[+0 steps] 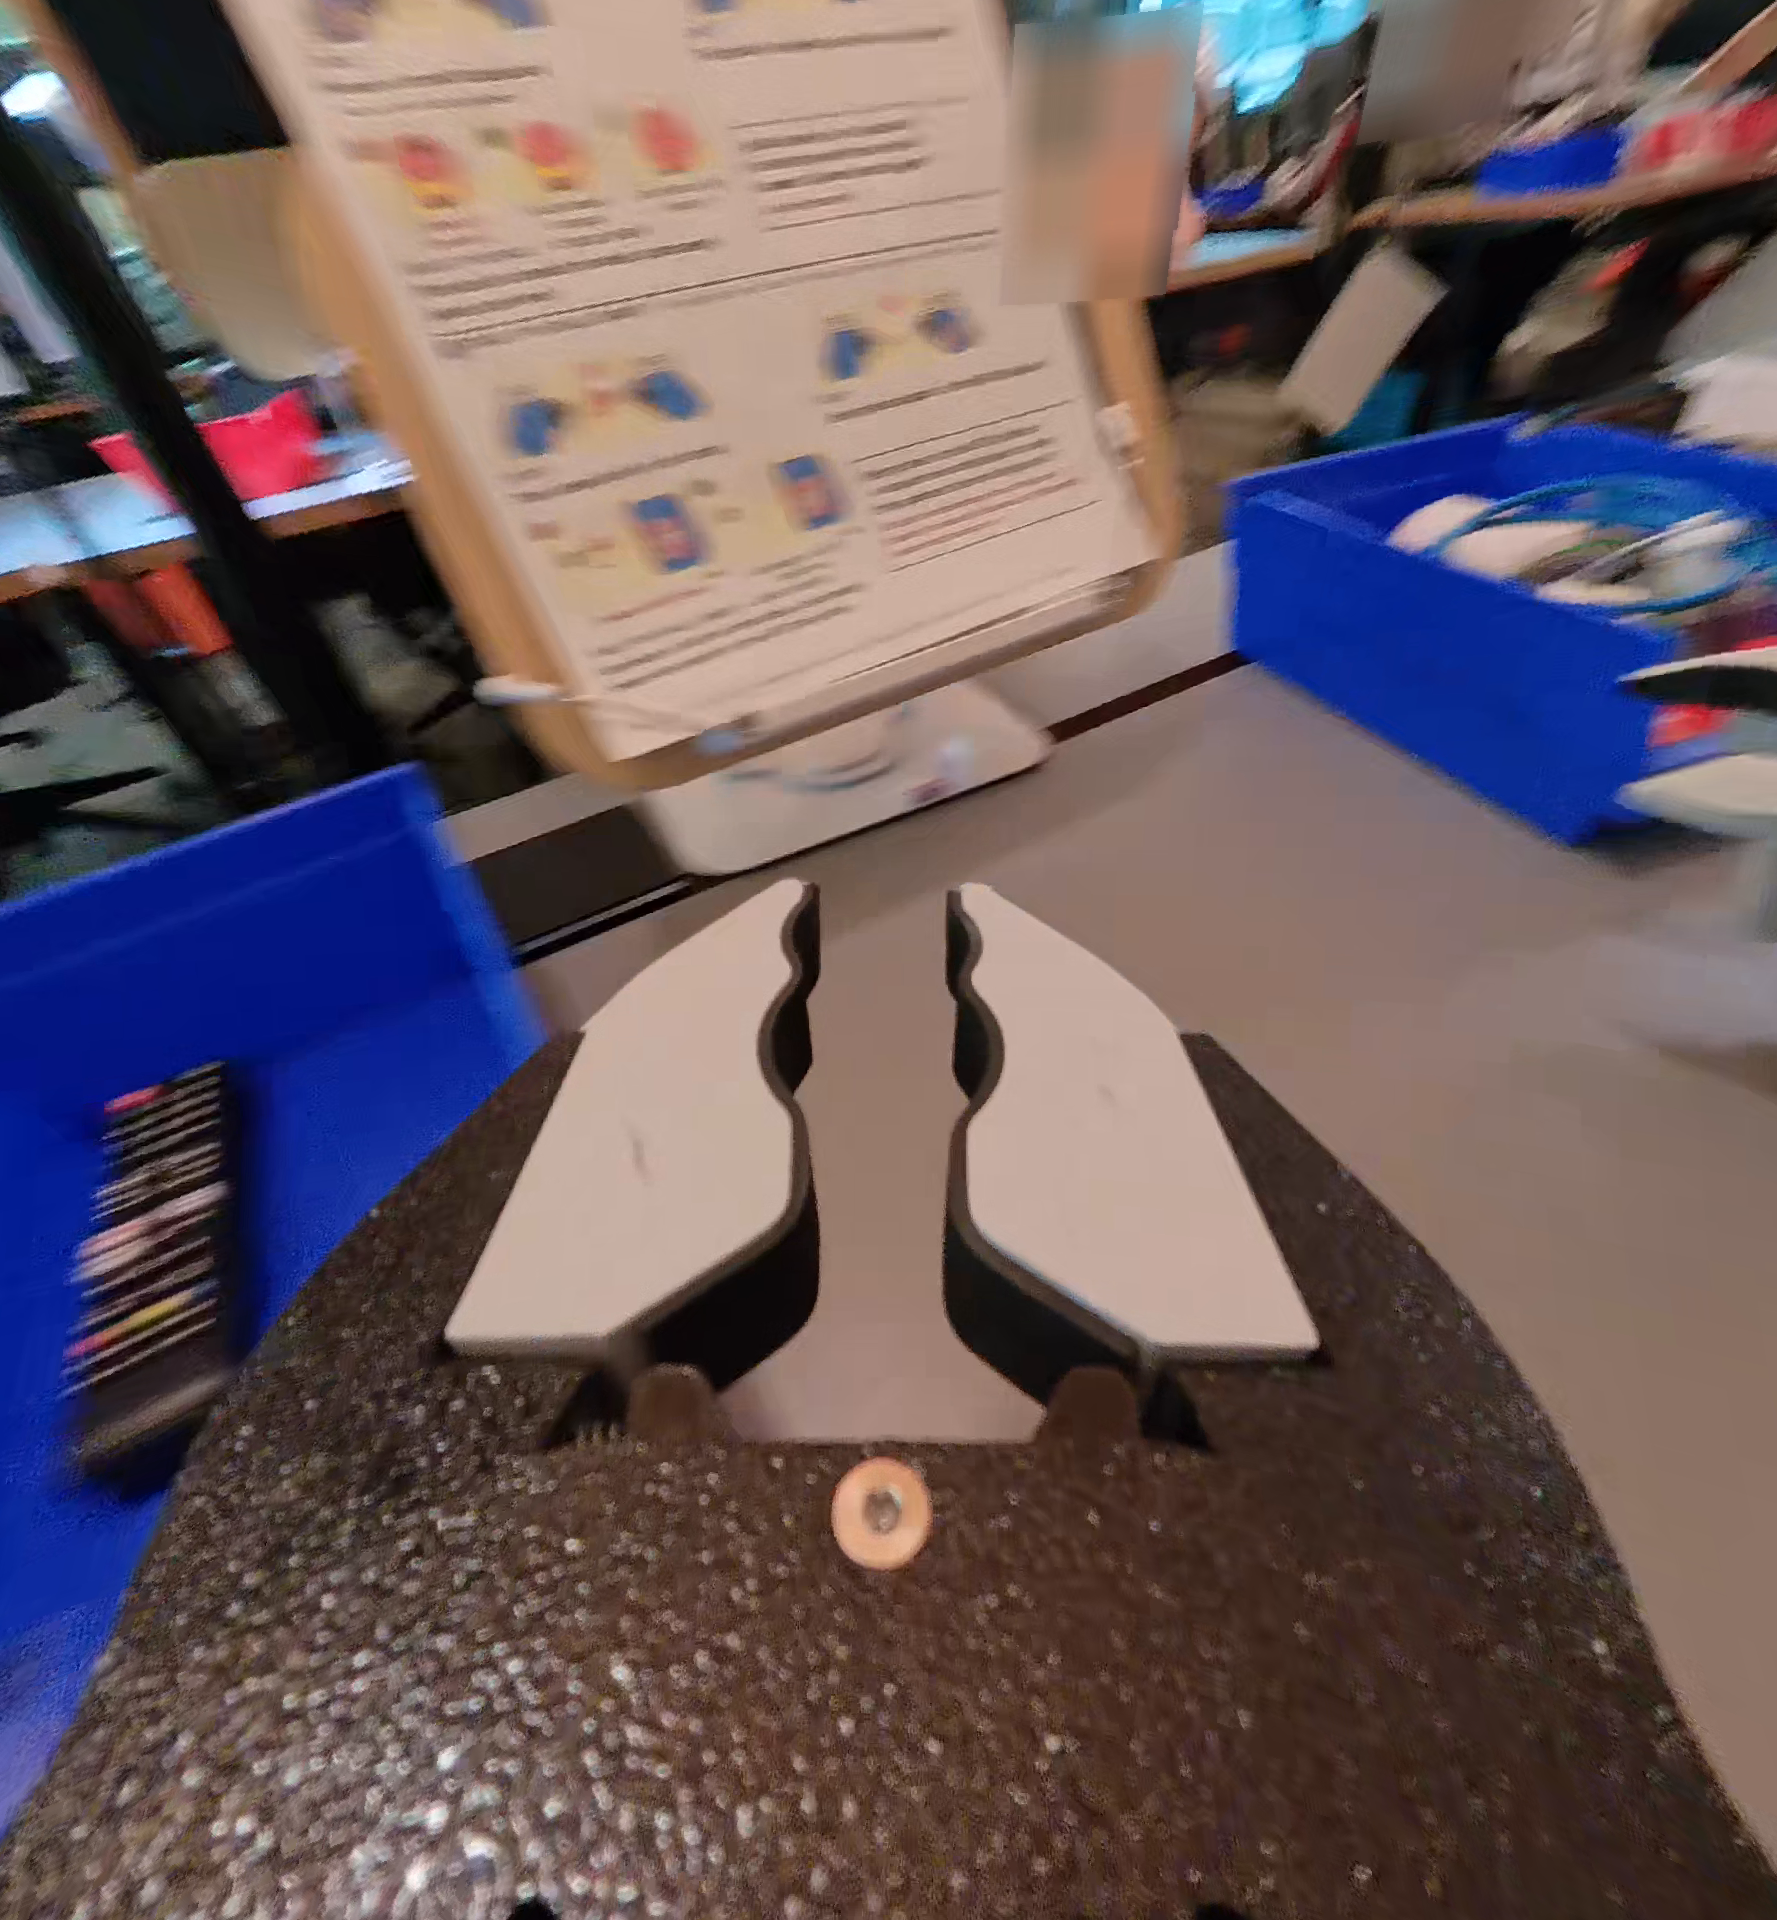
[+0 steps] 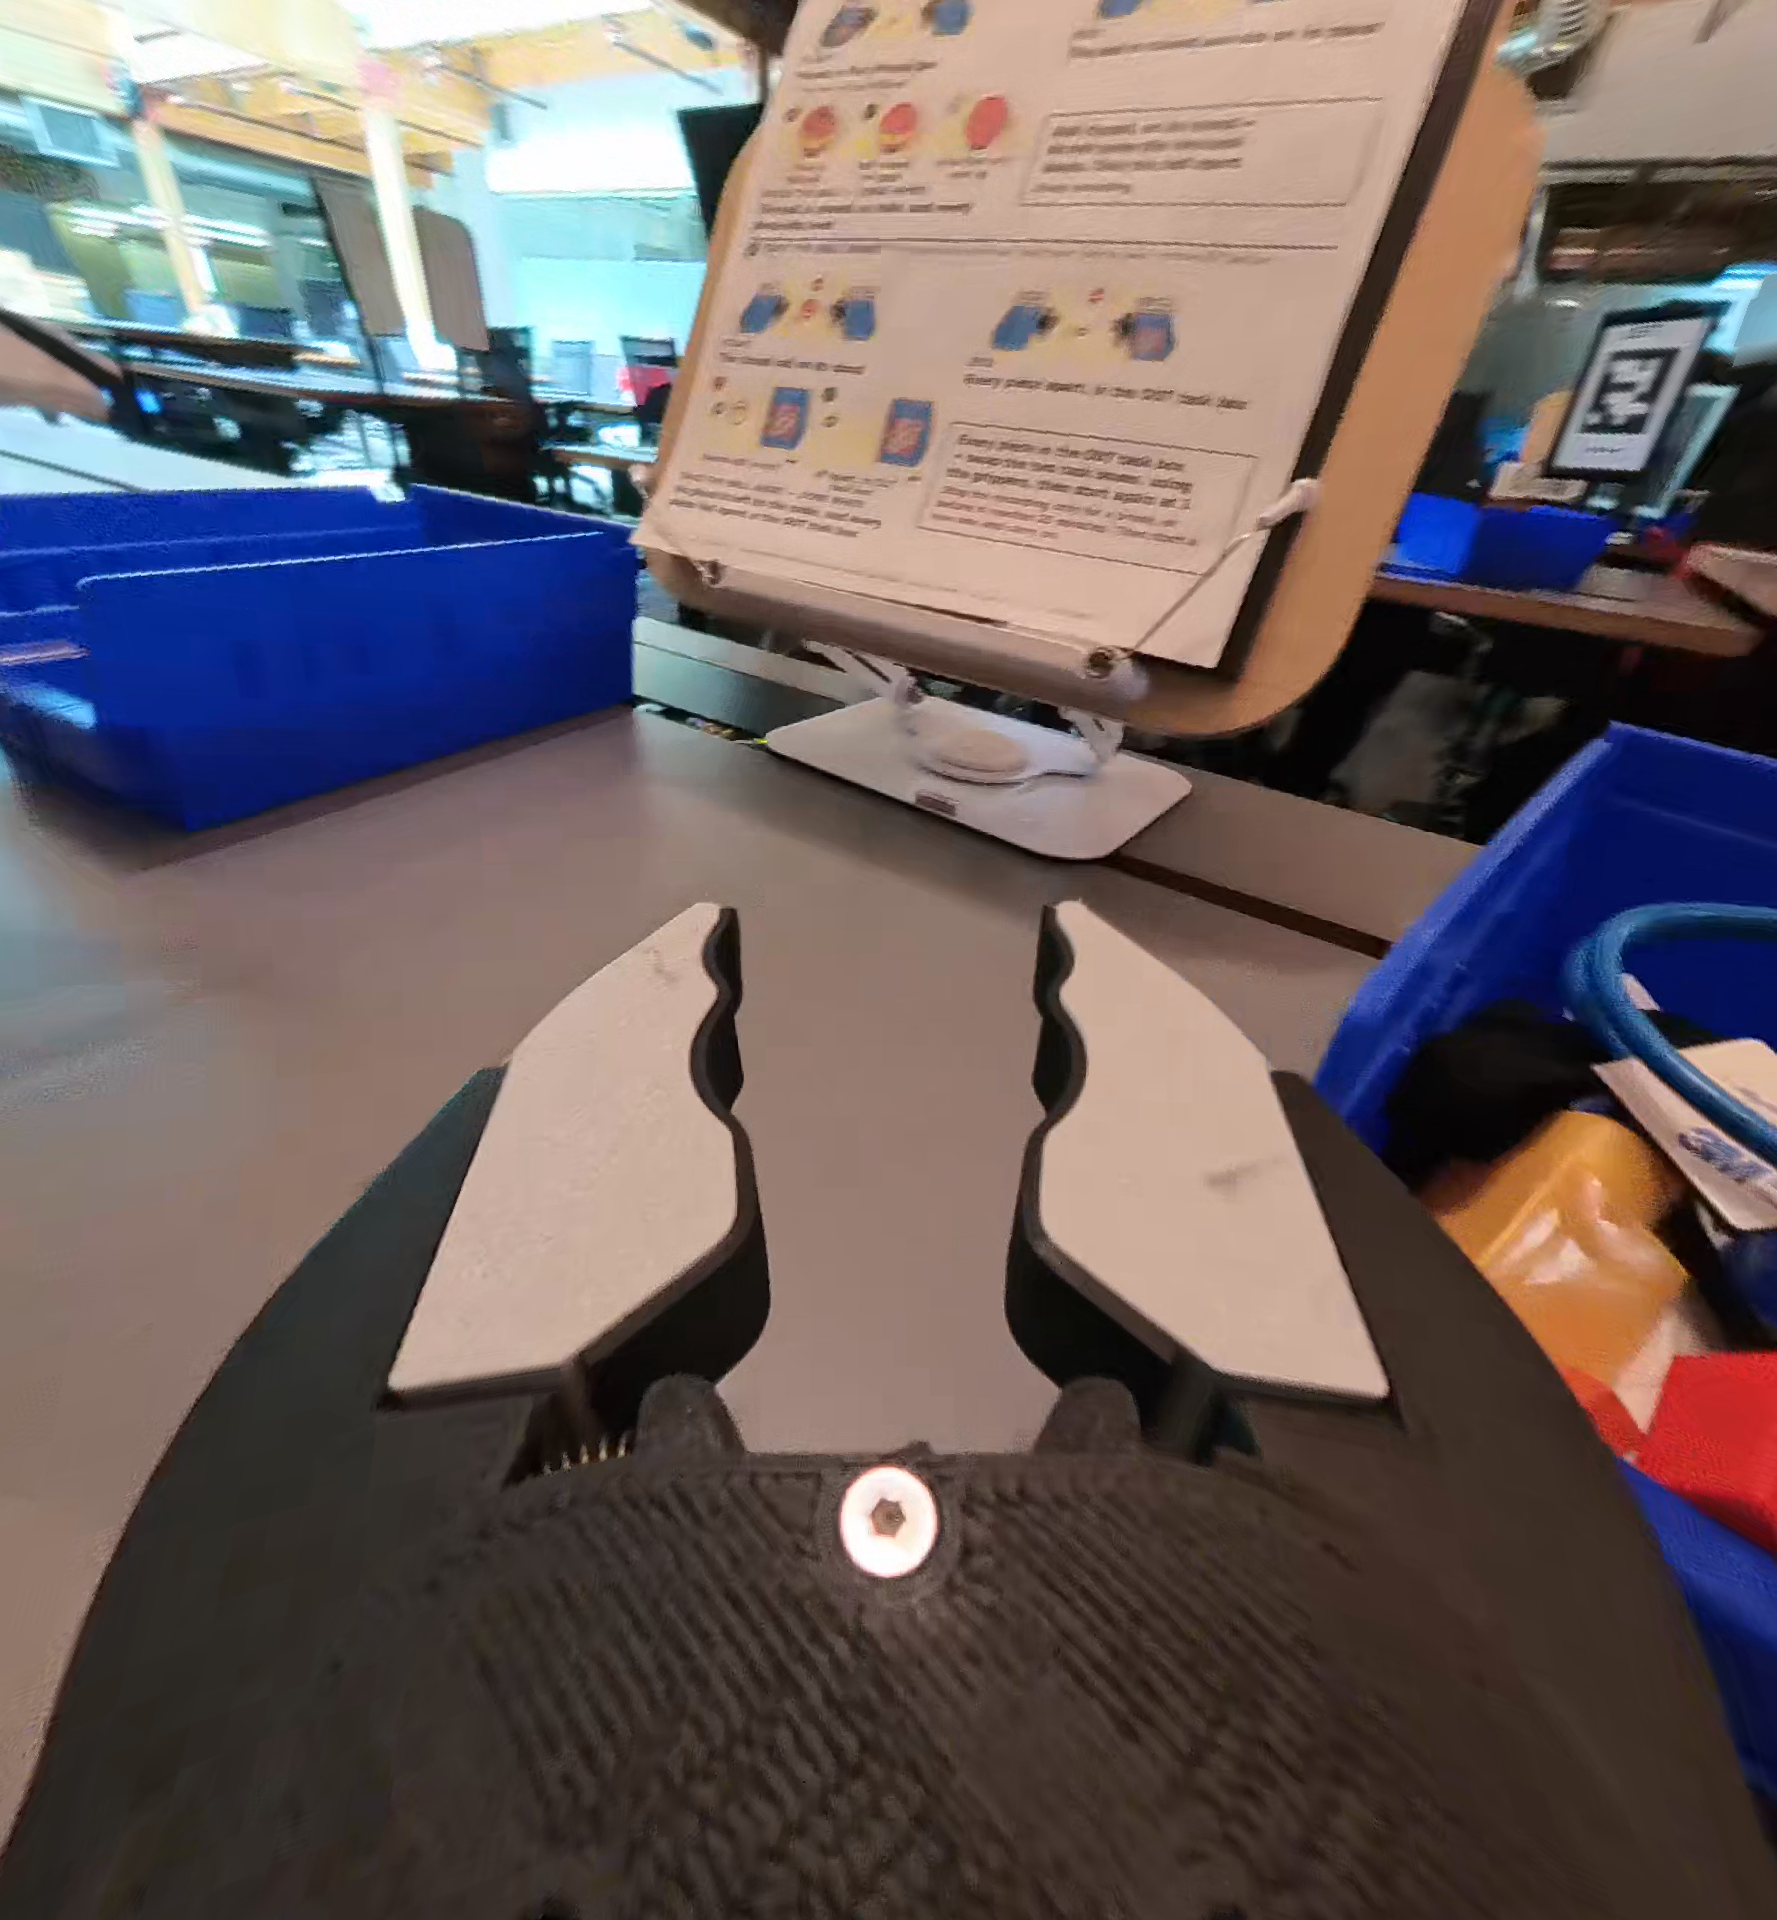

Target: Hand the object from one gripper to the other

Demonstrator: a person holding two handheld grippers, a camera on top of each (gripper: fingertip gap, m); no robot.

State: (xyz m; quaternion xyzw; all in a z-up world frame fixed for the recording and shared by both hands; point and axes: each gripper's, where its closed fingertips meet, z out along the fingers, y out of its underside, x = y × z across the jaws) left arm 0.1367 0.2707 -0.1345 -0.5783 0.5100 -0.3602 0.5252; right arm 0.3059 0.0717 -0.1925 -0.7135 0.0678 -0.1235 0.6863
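Neither hand-held gripper carries anything: the left hand-held gripper (image 1: 882,904) and the right hand-held gripper (image 2: 886,925) both hover with fingers spread over the bare grey tabletop (image 2: 344,935). Which object is to be handed over cannot be told; the blue bin on the right (image 2: 1590,883) holds a jumble with a blue cable (image 2: 1632,1039), and another blue bin (image 2: 364,665) sits left, an instruction board (image 2: 1019,343) behind

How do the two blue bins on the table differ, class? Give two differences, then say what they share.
The right blue bin holds a jumble: a blue cable, an orange item and a red item. The left blue bin shows no contents from this low angle. The left bin is nearer the left gripper, the right bin the right gripper. Both are blue plastic on the grey table.
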